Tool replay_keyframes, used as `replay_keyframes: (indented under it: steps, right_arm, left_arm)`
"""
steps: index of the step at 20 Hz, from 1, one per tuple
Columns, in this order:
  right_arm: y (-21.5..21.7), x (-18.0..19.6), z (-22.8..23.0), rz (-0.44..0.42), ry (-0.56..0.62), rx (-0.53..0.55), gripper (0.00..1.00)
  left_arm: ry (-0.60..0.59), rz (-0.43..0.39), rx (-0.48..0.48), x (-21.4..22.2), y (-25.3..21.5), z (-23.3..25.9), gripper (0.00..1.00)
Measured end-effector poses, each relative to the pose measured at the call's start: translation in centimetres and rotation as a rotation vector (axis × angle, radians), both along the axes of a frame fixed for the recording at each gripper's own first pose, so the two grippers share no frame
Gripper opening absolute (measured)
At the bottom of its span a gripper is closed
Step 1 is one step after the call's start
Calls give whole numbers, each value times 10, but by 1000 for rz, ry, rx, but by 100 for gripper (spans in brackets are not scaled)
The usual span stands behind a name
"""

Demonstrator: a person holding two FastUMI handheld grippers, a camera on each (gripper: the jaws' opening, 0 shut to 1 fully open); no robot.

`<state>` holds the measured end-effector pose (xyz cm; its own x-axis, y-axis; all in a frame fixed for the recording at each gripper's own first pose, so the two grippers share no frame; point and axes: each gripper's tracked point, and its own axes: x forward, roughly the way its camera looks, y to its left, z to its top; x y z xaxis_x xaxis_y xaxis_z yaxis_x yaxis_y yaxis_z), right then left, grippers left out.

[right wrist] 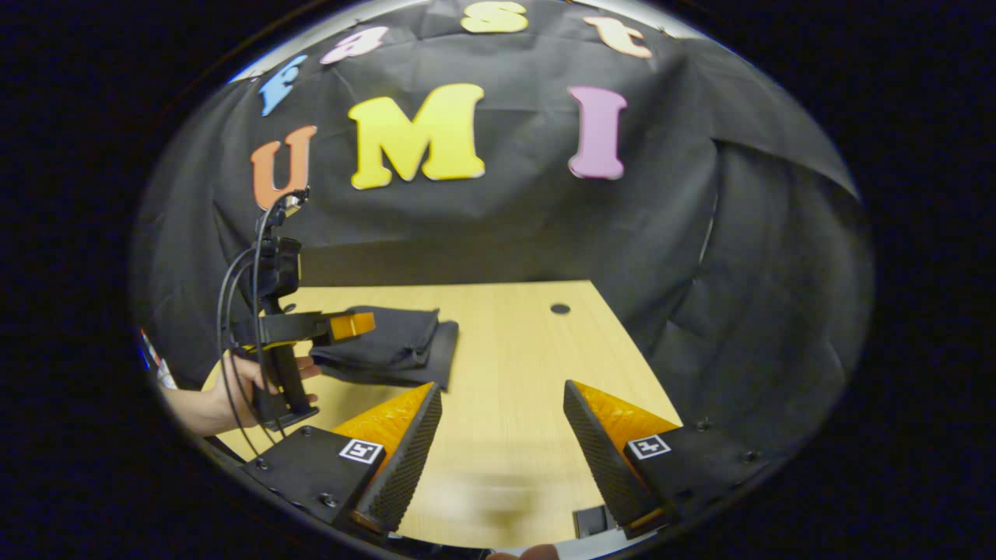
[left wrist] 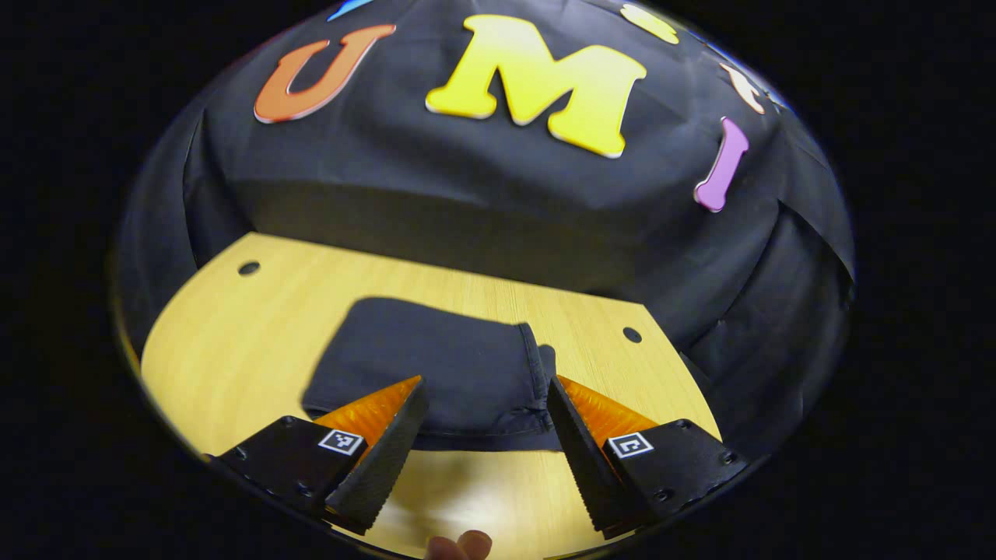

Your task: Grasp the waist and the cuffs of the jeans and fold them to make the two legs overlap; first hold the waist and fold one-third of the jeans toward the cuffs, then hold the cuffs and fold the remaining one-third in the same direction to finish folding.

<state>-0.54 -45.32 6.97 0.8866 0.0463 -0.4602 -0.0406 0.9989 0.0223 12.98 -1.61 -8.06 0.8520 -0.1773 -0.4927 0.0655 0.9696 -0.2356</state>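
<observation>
Left gripper (left wrist: 486, 389) is wide open, fingers spread apart and pointing forward and slightly down over the table (left wrist: 233, 342), nothing between them. A fingertip of the holding hand (left wrist: 459, 544) peeks in right at the bottom edge. Right gripper (right wrist: 502, 393) is open wide too, hovering above the table nearer its right side, nothing pinched. From the right gripper view you can see the left hand (right wrist: 249, 389) wrapped round the left gripper's handle, forearm coming in from the left edge of the table.
</observation>
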Motion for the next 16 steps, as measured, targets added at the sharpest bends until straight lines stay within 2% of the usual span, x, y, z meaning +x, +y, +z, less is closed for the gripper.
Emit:
replay_keyframes:
  steps: [1, 2, 4, 8, 12, 14, 16]
  right_arm:
    - [17, 4, 15, 24, -46, -7, 92]
    - [35, 6, 30, 47, -91, 2, 97]
    - [66, 7, 55, 79, -163, 26, 98]
    - [103, 6, 93, 106, -308, 42, 92]
    - [113, -7, 119, 48, -438, 66, 92]
    - [109, -15, 141, 4, -551, 46, 92]
    - [111, -24, 147, -14, -614, 15, 92]
  left_arm:
    - [-51, 10, 19, -7, 13, 24, 98]
    - [-94, 16, 24, -17, 24, 46, 98]
    - [-183, 42, 52, -40, 49, 88, 98]
    - [-367, 86, 137, -86, 83, 159, 98]
    - [-446, 118, 171, -136, 108, 188, 97]
    - [-460, 128, 172, -150, 117, 195, 97]
    - [-469, 135, 176, -161, 125, 198, 97]
